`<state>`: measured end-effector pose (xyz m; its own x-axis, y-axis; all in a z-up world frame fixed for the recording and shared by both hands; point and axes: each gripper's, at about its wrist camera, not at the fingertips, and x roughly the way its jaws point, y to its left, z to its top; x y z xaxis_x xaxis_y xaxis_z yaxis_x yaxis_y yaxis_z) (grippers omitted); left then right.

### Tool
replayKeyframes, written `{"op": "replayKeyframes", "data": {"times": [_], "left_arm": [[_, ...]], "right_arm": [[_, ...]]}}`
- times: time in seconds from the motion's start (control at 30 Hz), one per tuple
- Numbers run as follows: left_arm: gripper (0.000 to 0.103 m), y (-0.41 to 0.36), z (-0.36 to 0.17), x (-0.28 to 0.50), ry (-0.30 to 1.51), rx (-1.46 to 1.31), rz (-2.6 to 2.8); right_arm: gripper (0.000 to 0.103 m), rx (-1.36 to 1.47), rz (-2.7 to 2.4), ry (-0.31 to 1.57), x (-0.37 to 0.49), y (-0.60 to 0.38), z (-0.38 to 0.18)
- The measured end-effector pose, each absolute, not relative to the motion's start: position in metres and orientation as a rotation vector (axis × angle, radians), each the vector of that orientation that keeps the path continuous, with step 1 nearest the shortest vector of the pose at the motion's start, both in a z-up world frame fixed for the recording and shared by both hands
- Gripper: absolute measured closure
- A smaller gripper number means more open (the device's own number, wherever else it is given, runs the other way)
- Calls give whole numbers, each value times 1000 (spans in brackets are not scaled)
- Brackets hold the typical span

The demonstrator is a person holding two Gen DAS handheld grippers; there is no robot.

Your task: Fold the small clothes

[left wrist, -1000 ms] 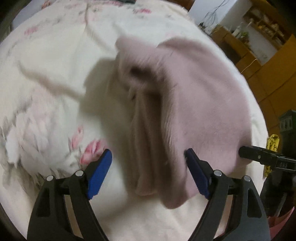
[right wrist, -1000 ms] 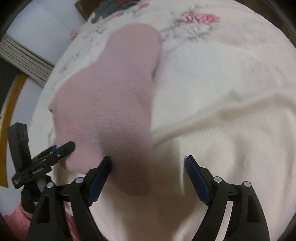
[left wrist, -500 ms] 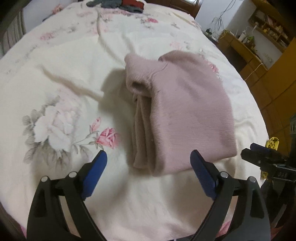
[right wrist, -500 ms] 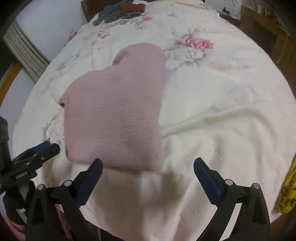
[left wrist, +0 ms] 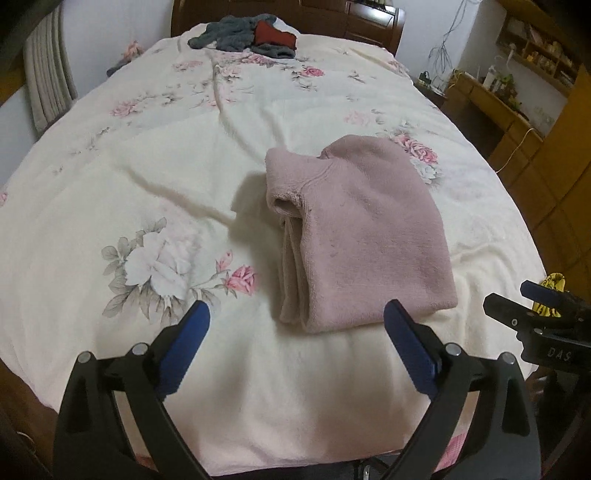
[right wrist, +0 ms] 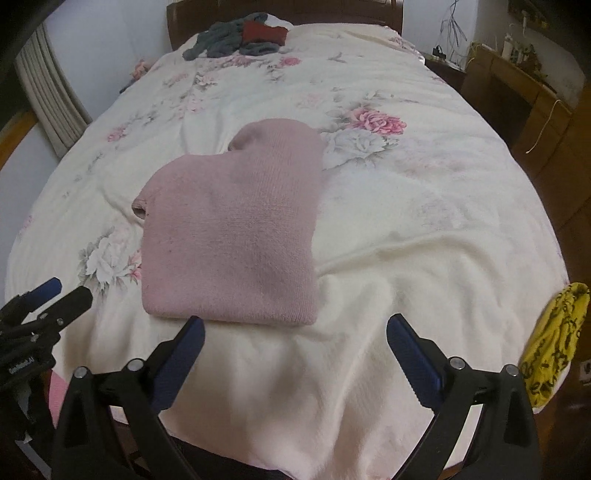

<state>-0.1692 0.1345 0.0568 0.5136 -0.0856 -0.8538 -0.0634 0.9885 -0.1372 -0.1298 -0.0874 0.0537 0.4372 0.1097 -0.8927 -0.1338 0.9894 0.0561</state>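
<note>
A folded dusty-pink knit garment lies flat on the floral cream bedspread, near the foot of the bed. My left gripper hovers just short of its near edge, open and empty. My right gripper is open and empty too, held before the garment's near right corner. Each gripper shows at the side of the other's view: the right gripper and the left gripper.
A pile of grey and dark red clothes lies at the head of the bed by the wooden headboard. A yellow printed cloth hangs at the bed's right edge. Wooden furniture stands to the right, a curtain to the left.
Both grippers have drawn back from the pink garment toward the foot of the bed. The garment, close and blurred before, now lies still and folded.
</note>
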Motion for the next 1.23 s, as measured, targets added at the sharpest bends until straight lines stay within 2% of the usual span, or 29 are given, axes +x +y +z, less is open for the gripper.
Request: {"op": "replayKeyframes", "data": {"times": [1.23], "left_arm": [[8, 112, 50, -168, 1061, -126, -17]], "right_arm": [[4, -6, 109, 1119, -130, -99, 54]]}}
